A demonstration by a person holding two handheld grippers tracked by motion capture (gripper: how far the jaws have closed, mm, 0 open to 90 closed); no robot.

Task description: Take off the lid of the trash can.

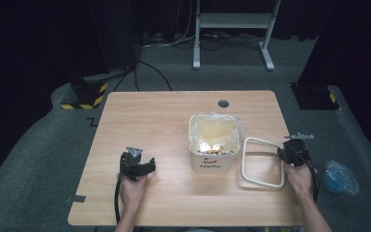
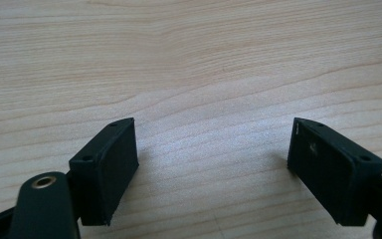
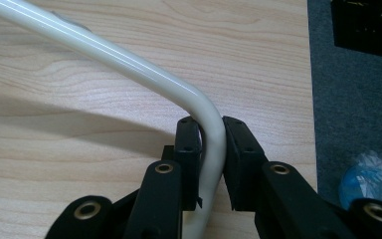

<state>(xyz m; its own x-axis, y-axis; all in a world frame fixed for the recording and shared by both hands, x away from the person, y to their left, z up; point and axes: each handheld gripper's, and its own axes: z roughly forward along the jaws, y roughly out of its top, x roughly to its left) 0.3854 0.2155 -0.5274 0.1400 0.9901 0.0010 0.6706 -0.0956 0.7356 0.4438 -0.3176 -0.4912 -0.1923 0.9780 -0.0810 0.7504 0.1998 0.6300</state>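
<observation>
Cream ring frame (image 3: pixel 129 62): glossy, rounded-corner rectangle; right gripper (image 3: pixel 213 127) clamps it.

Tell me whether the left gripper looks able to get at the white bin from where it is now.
Probably yes. The left gripper rests on the table with its jaws open and nothing between them, and bare wood lies between it and the white bin. The right gripper is busy on the far side, clamped on the white frame.

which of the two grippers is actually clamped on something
The right gripper: its jaws pinch the cream ring frame at its rounded corner. The left gripper has its jaws spread wide over the bare table.
</observation>
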